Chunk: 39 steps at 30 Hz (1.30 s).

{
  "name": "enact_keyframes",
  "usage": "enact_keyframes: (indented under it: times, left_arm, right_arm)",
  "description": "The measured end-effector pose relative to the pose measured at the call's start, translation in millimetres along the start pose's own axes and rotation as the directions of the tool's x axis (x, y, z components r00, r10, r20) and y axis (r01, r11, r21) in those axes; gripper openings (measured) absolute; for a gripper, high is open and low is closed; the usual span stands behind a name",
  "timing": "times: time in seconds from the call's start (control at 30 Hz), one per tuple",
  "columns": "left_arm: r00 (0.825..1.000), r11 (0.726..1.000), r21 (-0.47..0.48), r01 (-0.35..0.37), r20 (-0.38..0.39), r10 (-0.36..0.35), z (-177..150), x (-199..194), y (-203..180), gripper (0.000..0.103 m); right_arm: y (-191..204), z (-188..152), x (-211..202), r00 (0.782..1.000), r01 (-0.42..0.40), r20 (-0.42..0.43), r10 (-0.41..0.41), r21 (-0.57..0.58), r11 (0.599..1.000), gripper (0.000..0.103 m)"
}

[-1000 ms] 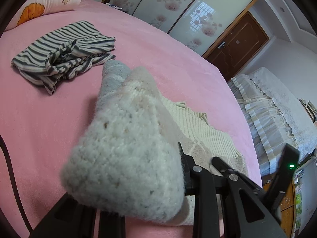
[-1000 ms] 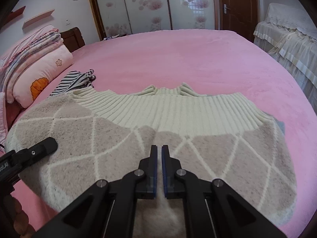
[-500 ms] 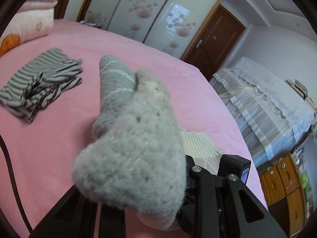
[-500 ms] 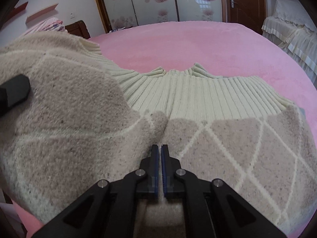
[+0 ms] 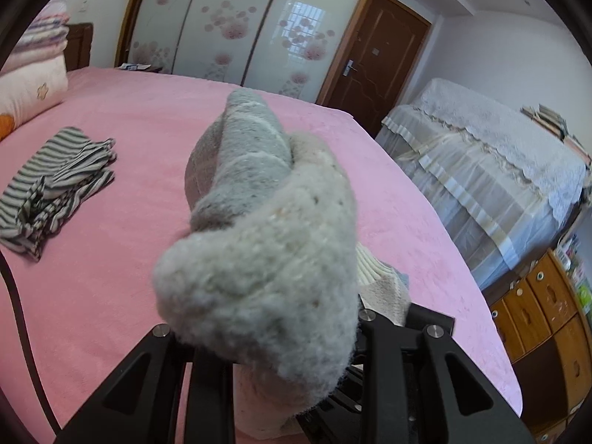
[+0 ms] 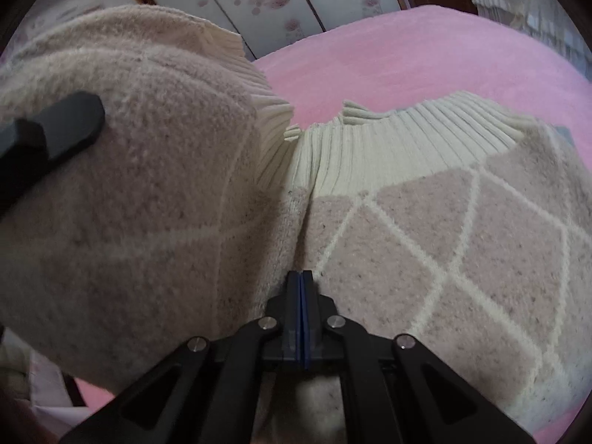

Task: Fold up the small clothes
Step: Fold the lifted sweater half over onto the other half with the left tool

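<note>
The left tongs [image 5: 266, 336] pinch the sweater's [image 6: 425, 259] lifted side to fold it over, while the right tongs [image 6: 300, 288], pressed together, pin its middle just ahead on the bed [image 6: 388, 59] as the crease line.

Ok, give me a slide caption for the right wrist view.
Right gripper shut, pinning the diamond-patterned sweater at mid-line on the pink bed while the left gripper lifts one side over.

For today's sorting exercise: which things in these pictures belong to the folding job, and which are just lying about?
Part of the job:
- knitted sweater, one side lifted
- left tongs, gripping the sweater's lifted side
- right tongs, shut, at the fold line

Lying about:
- striped garment
- pillow
- pink bedspread underneath
</note>
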<state>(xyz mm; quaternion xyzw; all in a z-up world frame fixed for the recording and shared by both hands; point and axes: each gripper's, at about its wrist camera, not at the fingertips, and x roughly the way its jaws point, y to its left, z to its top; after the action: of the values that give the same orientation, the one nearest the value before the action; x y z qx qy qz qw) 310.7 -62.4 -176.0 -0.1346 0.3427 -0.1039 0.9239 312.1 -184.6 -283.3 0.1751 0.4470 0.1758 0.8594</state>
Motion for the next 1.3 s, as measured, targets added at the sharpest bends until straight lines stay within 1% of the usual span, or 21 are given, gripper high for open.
enact_keyframes:
  times: [0.07,0.13,0.27,0.43,0.5,0.6,0.8,0.87,0.93,0.97,1.0,1.13,1.23,1.3]
  left_arm:
    - [1.000,1.000,0.026,-0.017,-0.014,0.017,0,7,-15,0.025]
    - [0.999,0.999,0.035,-0.018,-0.025,0.019,-2,15,-30,0.025]
    - [0.999,0.998,0.057,-0.002,-0.050,0.005,-10,30,-57,0.025]
    - [0.994,0.992,0.125,0.009,-0.107,0.004,-34,55,-98,0.025]
    - [0.991,0.987,0.158,-0.005,-0.131,0.026,-44,67,-110,0.025]
    - [0.988,0.981,0.191,-0.033,-0.144,0.061,-57,77,-121,0.025]
    - [0.984,0.967,0.241,-0.086,-0.131,0.120,-69,84,-137,0.027]
    - [0.982,0.964,0.250,-0.096,-0.136,0.133,-71,89,-144,0.034]
    - [0.983,0.966,0.247,-0.073,-0.148,0.112,-73,92,-149,0.060]
    - [0.983,0.967,0.247,-0.061,-0.154,0.101,-74,93,-152,0.064]
    - [0.983,0.964,0.258,-0.060,-0.152,0.102,-77,92,-156,0.067]
    - [0.983,0.948,0.312,-0.065,-0.141,0.114,-84,90,-167,0.074]
    - [0.984,0.952,0.304,-0.027,-0.159,0.079,-83,89,-168,0.080]
    - [0.983,0.954,0.299,-0.008,-0.173,0.062,-81,86,-167,0.080]
  right_arm:
    - [-12,-1,-15,1.000,-0.020,0.010,0.020,0.032,0.999,0.002]
    - [-23,-2,-30,1.000,-0.026,0.017,0.026,0.043,0.999,0.002]
    - [-46,-5,-66,0.998,0.038,0.043,-0.039,0.036,0.999,0.002]
    - [-80,-11,-97,0.987,0.149,0.059,-0.152,0.053,0.987,0.002]
    - [-92,-15,-108,0.980,0.184,0.069,-0.189,0.069,0.980,0.002]
    - [-105,-20,-118,0.971,0.222,0.068,-0.228,0.084,0.971,0.002]
    - [-123,-28,-132,0.970,0.224,0.073,-0.231,0.097,0.970,0.002]
    - [-123,-31,-125,0.971,0.219,0.075,-0.226,0.096,0.971,0.002]
    - [-124,-25,-124,0.972,0.217,0.075,-0.224,0.093,0.972,0.002]
    - [-124,-24,-124,0.972,0.217,0.076,-0.224,0.088,0.972,0.002]
    - [-124,-26,-127,0.971,0.221,0.076,-0.227,0.082,0.972,0.002]
    - [-123,-26,-132,0.965,0.247,0.078,-0.251,0.058,0.967,0.003]
    - [-126,-28,-138,0.959,0.268,0.080,-0.272,0.056,0.962,0.003]
    - [-130,-28,-142,0.957,0.276,0.077,-0.280,0.062,0.959,0.002]
